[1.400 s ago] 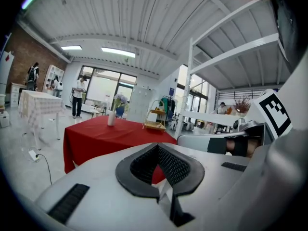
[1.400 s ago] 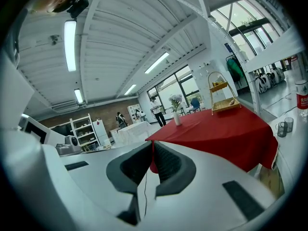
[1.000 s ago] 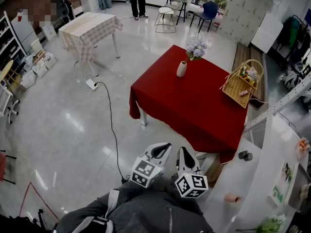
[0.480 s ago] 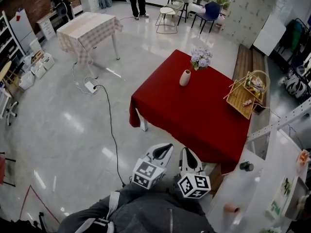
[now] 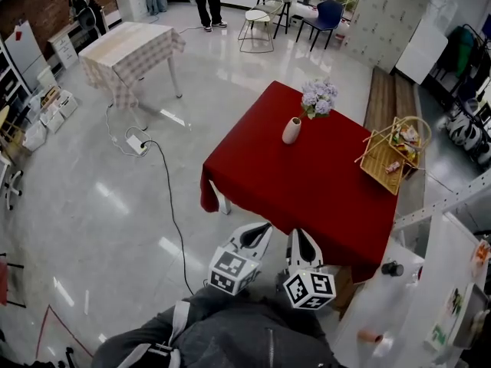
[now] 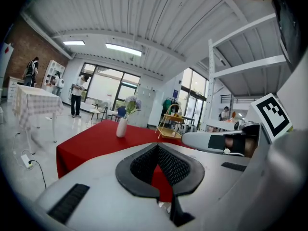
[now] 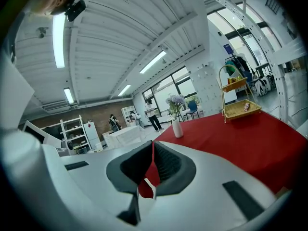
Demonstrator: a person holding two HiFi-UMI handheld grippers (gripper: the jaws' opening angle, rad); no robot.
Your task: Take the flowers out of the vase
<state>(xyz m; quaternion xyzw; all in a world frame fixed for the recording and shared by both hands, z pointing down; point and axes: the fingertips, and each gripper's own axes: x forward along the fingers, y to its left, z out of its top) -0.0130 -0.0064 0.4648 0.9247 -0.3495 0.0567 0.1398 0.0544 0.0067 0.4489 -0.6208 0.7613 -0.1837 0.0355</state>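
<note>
A white vase (image 5: 291, 130) holding pale purple flowers (image 5: 319, 98) stands toward the far side of the red-clothed table (image 5: 307, 182). Both grippers are held side by side at the table's near edge, well short of the vase. The left gripper (image 5: 261, 230) and the right gripper (image 5: 299, 236) are both shut and empty. In the left gripper view the vase (image 6: 121, 127) and flowers (image 6: 132, 104) show far beyond the shut left gripper (image 6: 157, 147). In the right gripper view the vase (image 7: 177, 128) and flowers (image 7: 175, 100) stand far beyond the shut right gripper (image 7: 152, 143).
A wicker basket stand (image 5: 391, 153) sits at the table's right edge. A checked-cloth table (image 5: 130, 48) stands far left, with a power strip and cable (image 5: 136, 142) on the floor. White shelving (image 5: 449, 202) and a counter lie right. Chairs (image 5: 257, 25) and people are at the back.
Both grippers have moved forward together toward the red table, which now lies closer below them. Their jaws stayed shut.
</note>
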